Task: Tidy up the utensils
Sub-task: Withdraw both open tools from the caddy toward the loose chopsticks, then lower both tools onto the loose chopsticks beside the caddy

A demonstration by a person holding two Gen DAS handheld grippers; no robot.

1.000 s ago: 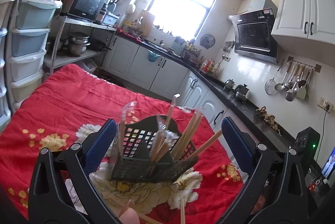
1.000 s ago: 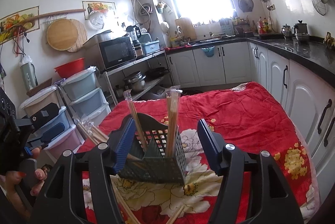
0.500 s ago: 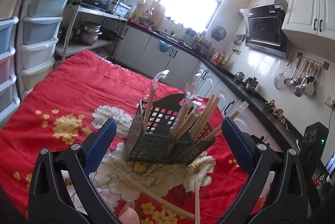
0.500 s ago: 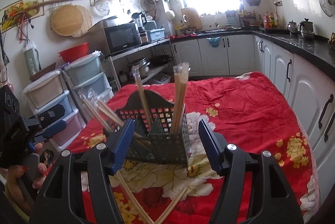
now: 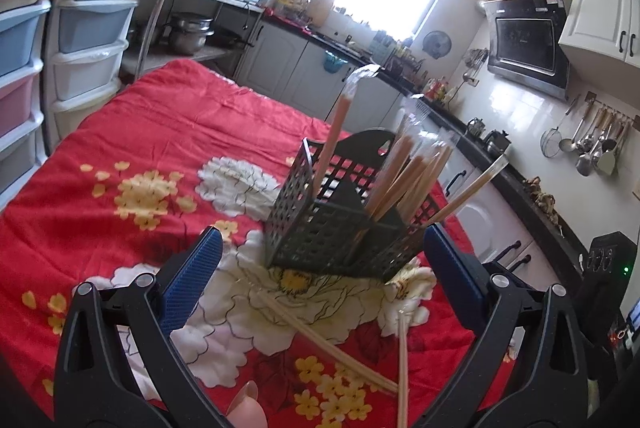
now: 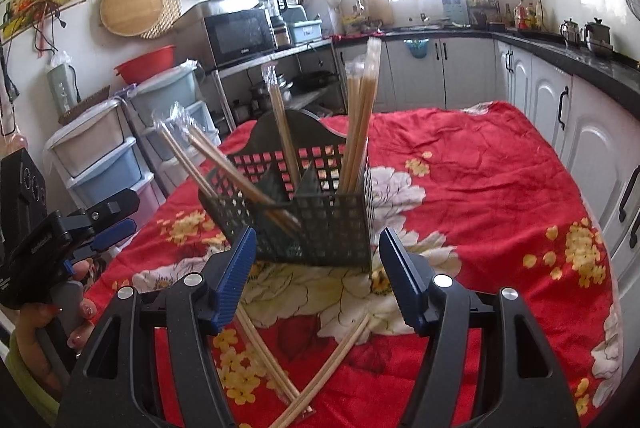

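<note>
A dark perforated utensil basket [image 5: 344,228] stands on the red flowered cloth [image 5: 160,155], holding several wrapped chopstick pairs [image 5: 408,171] that lean out of its compartments. It also shows in the right wrist view [image 6: 316,216] with chopstick pairs [image 6: 360,115] upright in it. Two loose chopstick pairs [image 6: 276,360] lie crossed on the cloth in front of the basket; they show in the left wrist view [image 5: 336,348] too. My left gripper [image 5: 320,268] is open and empty, just short of the basket. My right gripper [image 6: 318,272] is open and empty, close before the basket.
Stacked plastic drawers [image 5: 92,27] stand left of the table. White cabinets with a black counter [image 6: 560,75] run behind and to the right. The left gripper's body and the hand holding it [image 6: 52,260] sit at the table's left edge.
Both grippers have pulled back and tilted down from the basket. The loose chopstick pairs on the cloth now show more fully in front of them.
</note>
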